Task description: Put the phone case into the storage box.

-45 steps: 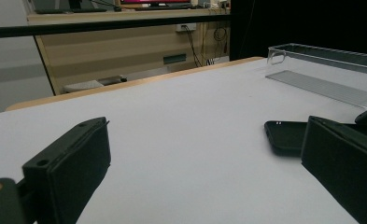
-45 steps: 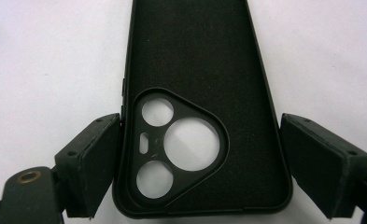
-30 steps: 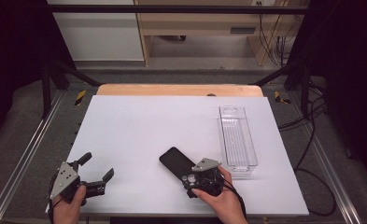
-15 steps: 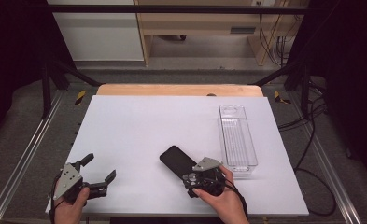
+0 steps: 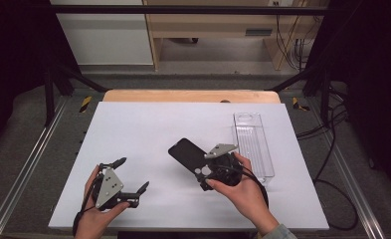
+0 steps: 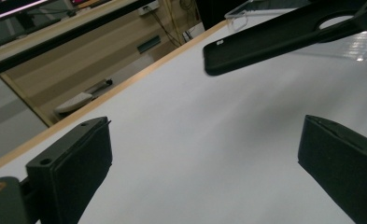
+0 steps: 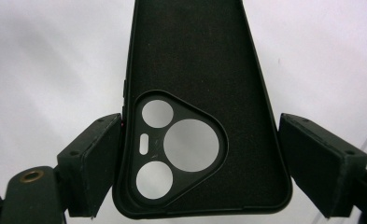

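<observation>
A black phone case [image 5: 185, 153] with a three-cornered camera cut-out hangs tilted above the white table [image 5: 148, 124]. My right gripper [image 5: 202, 172] is shut on its camera end. In the right gripper view the case [image 7: 190, 60] runs up between the two jaws of the right gripper [image 7: 200, 158]. My left gripper [image 5: 132, 174] stands open near the front left of the table, nothing between its fingers. Past the wide, bare jaws of the left gripper [image 6: 204, 158], the left gripper view shows the case [image 6: 274, 39] floating above its shadow.
A clear plastic tray [image 5: 252, 144] lies lengthwise at the right side of the table, just beside my right hand. A wooden edge [image 5: 188, 95] borders the table's far side. Metal rails and cables run along both sides.
The right gripper has risen and lifted the phone case off the table. The left gripper has moved inward to the right and a little up, still open.
</observation>
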